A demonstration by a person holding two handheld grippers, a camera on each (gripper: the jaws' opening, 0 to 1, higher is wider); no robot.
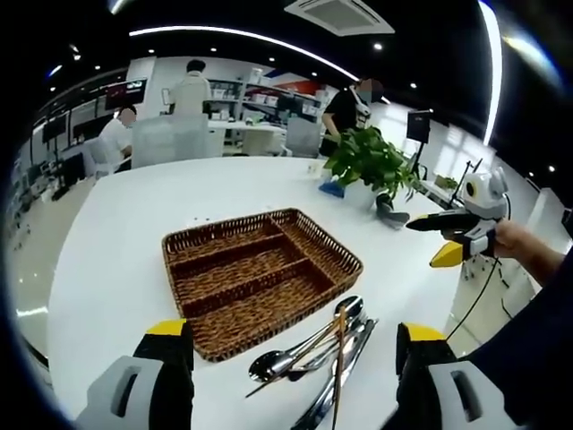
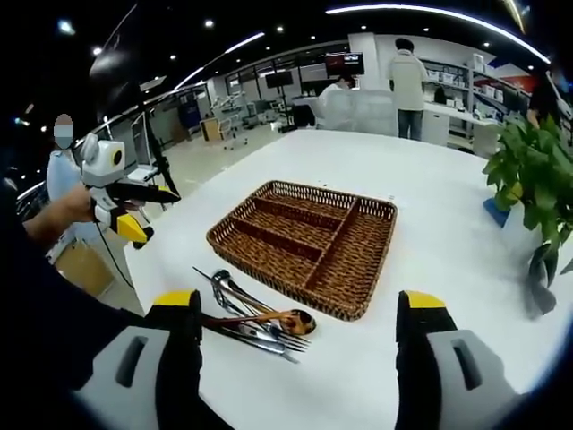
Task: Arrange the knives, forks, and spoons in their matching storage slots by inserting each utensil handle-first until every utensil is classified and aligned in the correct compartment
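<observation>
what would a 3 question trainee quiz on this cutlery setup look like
1. True or false: the wicker tray already holds some utensils.
2. Where does the utensil pile lie? A) inside the tray B) on the white table beside the tray C) under the potted plant
3. Fill in: both the left tongs and the right tongs are ____ and hold nothing.

Key: 1 false, its compartments are bare. 2 B. 3 open.
</observation>
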